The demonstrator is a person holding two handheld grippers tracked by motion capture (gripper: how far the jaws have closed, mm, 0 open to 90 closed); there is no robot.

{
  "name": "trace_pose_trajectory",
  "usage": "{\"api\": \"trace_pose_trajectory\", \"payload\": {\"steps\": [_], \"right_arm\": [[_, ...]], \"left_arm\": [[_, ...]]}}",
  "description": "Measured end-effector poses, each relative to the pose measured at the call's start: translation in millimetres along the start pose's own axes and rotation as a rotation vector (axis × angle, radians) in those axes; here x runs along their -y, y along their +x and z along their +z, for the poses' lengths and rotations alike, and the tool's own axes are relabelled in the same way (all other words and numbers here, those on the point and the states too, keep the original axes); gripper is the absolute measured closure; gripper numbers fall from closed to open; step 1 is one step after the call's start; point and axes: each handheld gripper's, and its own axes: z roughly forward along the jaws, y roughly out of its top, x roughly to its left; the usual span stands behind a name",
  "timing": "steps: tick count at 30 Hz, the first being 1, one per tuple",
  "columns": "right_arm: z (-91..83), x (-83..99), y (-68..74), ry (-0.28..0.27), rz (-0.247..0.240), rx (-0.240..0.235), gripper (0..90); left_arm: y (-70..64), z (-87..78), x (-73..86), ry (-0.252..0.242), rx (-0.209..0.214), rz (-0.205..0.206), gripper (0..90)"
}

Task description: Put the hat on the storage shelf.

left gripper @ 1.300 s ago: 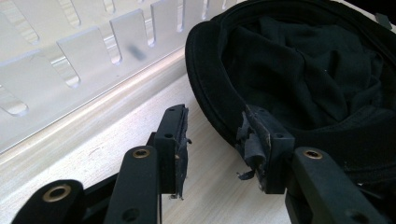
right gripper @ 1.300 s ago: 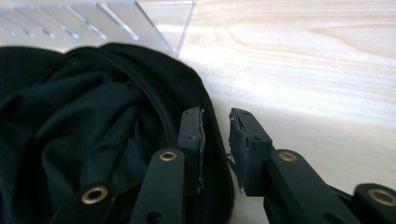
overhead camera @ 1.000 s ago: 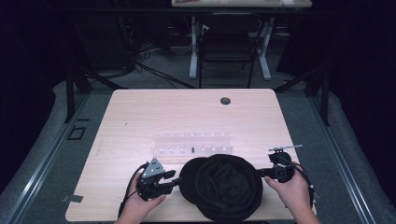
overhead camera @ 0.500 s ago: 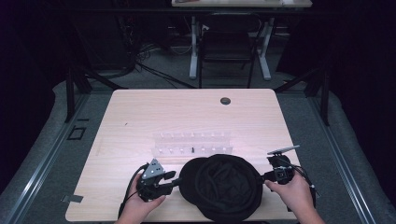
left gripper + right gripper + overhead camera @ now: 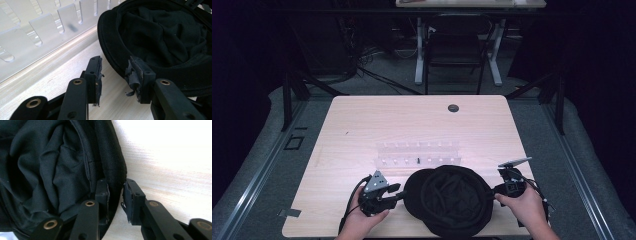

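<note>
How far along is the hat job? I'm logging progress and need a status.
Done: the black hat lies upside down at the table's near edge. In hand: the right gripper straddles its rim, not fully clamped; the left gripper stands open beside the brim, one pad against it. Left: gripping and moving the hat; the clear rack is untouched.

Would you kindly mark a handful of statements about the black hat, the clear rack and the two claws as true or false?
1. The black hat lies open side up, its lining showing. True.
2. The left claw is shut on the hat. False: its jaws stand open, one beside the brim, bare wood between them.
3. The right claw has one jaw inside the hat and one outside its rim. True.
4. The clear rack lies beyond the hat, farther from the person. True.
5. The hat sits inside the rack. False: it lies on the table beside it.
</note>
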Motion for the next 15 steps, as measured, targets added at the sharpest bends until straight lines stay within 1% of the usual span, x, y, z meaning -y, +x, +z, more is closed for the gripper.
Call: {"api": "trace_pose_trajectory", "payload": {"steps": [1,2,3,4,6,7,8,10,11,12,14,15], "right_arm": [[0.0,0.0,0.0,0.000,0.000,0.000,74.9],[1.3,-0.2,-0.5,-0.007,0.018,-0.010,75.6],[0.5,-2.1,-2.8,0.033,0.014,-0.011,76.8],[2.3,-2.3,-2.3,0.020,0.035,-0.026,77.4],[3.1,-2.7,-2.8,0.024,0.041,-0.035,77.7],[2.8,-3.7,-3.4,0.041,0.036,-0.035,78.0],[4.4,-4.3,-3.8,0.041,0.060,-0.046,79.2],[4.5,-5.0,-4.7,0.051,0.058,-0.052,80.0],[5.7,-5.1,-4.9,0.047,0.074,-0.061,81.1],[6.2,-5.1,-6.1,0.051,0.075,-0.063,82.1],[5.2,-6.9,-7.5,0.087,0.069,-0.071,84.6],[5.8,-7.1,-7.1,0.078,0.082,-0.085,85.7]], "left_arm": [[0.0,0.0,0.0,0.000,0.000,0.000,62.4],[0.0,0.1,0.0,0.000,0.000,-0.001,62.4],[-0.3,0.3,0.1,0.000,0.001,-0.004,62.7],[-0.4,0.3,0.2,-0.001,0.001,-0.005,62.8],[-0.2,0.0,0.0,0.006,0.003,0.002,62.9],[-0.3,0.5,0.3,-0.001,0.001,0.000,63.0],[-0.5,0.5,0.4,-0.001,0.002,-0.003,63.0],[-0.5,0.5,0.3,0.000,0.002,0.000,63.1],[-0.5,0.5,0.3,0.000,0.002,0.000,63.2],[-0.5,0.5,0.3,0.000,0.002,0.000,63.2],[-0.4,0.4,0.3,0.001,0.002,0.001,63.2],[-0.5,0.5,0.3,0.001,0.001,0.000,63.2]]}}
